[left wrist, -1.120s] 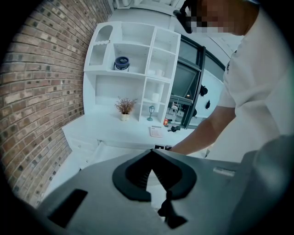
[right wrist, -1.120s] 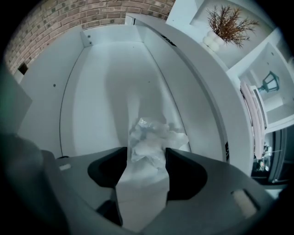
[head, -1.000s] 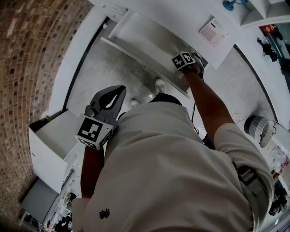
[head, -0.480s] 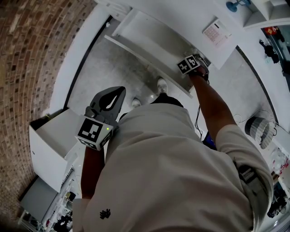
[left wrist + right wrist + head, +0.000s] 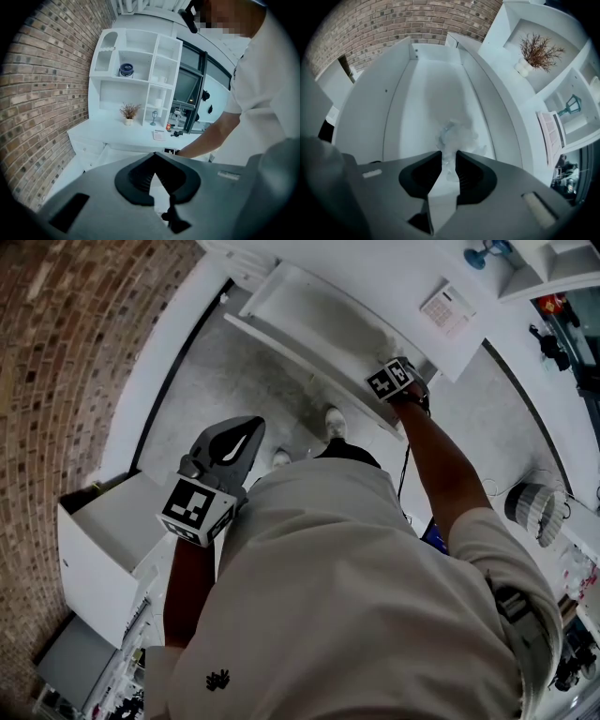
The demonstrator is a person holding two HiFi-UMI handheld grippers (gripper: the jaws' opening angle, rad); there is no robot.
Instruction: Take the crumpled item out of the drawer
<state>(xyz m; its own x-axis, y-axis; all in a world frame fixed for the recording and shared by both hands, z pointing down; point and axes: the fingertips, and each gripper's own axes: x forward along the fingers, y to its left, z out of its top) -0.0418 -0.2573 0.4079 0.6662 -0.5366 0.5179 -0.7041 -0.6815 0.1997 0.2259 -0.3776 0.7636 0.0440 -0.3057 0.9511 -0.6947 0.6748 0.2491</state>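
The right tongs (image 5: 445, 157) have just closed on the crumpled item (image 5: 458, 133) in the far drawer (image 5: 417, 93), so lifting out can follow; the left tongs (image 5: 153, 158) are shut and empty.

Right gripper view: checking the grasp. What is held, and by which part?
The right gripper, whose jaws have just been closing, pinches the crumpled item by its near edge, in the drawer.

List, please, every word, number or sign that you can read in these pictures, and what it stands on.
No text can be read.
Marker cubes: black-and-white square patterns, no letters.
Pink pad on the counter: grid marks, too small to read.
Shirt emblem: small dark figure, no words.
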